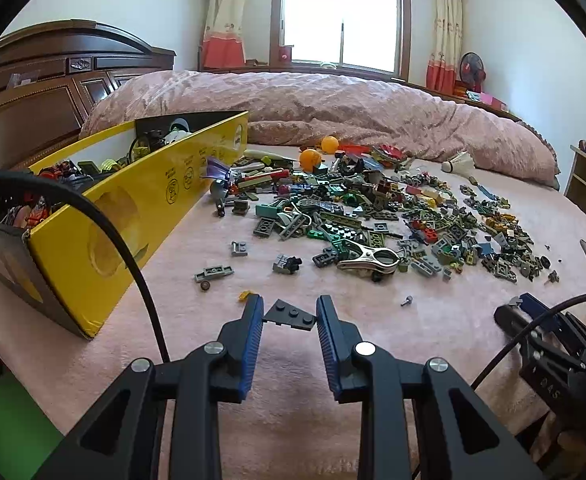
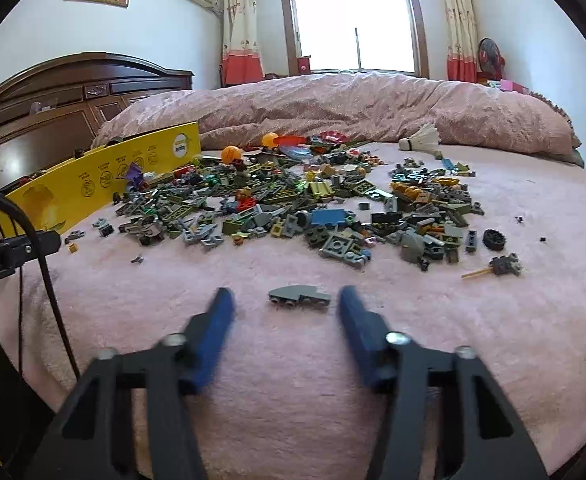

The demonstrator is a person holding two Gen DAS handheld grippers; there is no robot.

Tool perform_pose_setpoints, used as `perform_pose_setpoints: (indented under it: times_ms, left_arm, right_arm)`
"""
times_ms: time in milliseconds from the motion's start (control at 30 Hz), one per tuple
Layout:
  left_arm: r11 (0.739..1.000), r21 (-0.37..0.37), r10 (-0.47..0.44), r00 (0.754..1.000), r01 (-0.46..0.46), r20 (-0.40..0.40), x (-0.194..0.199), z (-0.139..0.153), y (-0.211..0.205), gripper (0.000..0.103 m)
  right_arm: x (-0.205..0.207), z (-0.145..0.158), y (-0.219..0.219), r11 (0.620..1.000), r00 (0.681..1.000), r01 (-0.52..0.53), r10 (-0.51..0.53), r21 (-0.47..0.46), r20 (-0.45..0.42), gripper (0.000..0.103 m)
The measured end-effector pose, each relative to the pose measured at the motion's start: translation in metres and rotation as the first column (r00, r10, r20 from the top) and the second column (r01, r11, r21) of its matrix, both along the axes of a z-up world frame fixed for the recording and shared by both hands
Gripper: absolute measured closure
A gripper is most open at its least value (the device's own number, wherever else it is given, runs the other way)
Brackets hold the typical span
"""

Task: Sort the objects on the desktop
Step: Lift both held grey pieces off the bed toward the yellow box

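A bed [image 1: 221, 360] with a pink cover fills both views, a rumpled pink quilt [image 1: 333, 104] heaped across its far side below the window.

At the left of the left wrist view lies a long yellow box [image 1: 105, 236], open at the top. It holds a jumble of toy parts: red and black pieces near its lower left end, a dark wheel and a pale rounded piece at its far end. In the right wrist view the same box shows at the middle left, only its printed yellow side facing me.

Right of the box, across the middle of both views, spreads a wide pile of small building bricks [image 1: 373, 216], mostly grey, green and dark, with two orange balls [image 1: 311, 158] at its far edge, a white shuttlecock [image 1: 461, 164] at the upper right, and a metal clamp [image 1: 369, 258] at its near edge.

The left gripper [image 1: 290, 314], bottom centre of its view, is closed narrowly on a dark grey flat plate [image 1: 291, 315], both blue pads touching its edges.

The right gripper [image 2: 287, 304] stands open, its blurred fingers well clear of a grey curved brick [image 2: 299, 295] lying on the cover between them.
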State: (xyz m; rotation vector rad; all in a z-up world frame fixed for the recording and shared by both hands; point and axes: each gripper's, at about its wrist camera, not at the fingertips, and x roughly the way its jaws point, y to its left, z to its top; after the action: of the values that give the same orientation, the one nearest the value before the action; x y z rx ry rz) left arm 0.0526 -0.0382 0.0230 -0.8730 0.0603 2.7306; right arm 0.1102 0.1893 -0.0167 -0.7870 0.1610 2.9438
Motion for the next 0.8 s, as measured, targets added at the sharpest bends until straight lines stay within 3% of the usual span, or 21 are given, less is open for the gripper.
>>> perform_pose_setpoints:
  times_ms: [33, 67, 500, 800]
  left_arm:
    - [1.0, 0.0, -0.001, 1.0, 0.001, -0.001, 0.001, 0.0, 0.001, 0.075]
    - [1.0, -0.001, -0.001, 1.0, 0.001, -0.002, 0.001, 0.0, 0.001, 0.075]
    - [0.998, -0.006, 0.06, 0.997, -0.061, -0.038, 0.001, 0.023, -0.009, 0.075]
    - [0.991, -0.023, 0.129, 0.99, -0.13, -0.061, 0.003, 0.035, -0.022, 0.075]
  right_arm:
    - [0.0, 0.0, 0.001, 1.0, 1.0, 0.007, -0.007, 0.002, -0.001, 0.068]
    - [0.0, 0.0, 0.002, 1.0, 1.0, 0.014, -0.014, 0.005, 0.0, 0.07]
    - [0.009, 0.012, -0.012, 0.996, 0.996, -0.06, 0.064, 0.064, -0.057, 0.07]
    - [0.013, 0.015, -0.007, 0.997, 0.996, -0.061, 0.063, 0.036, -0.057, 0.07]
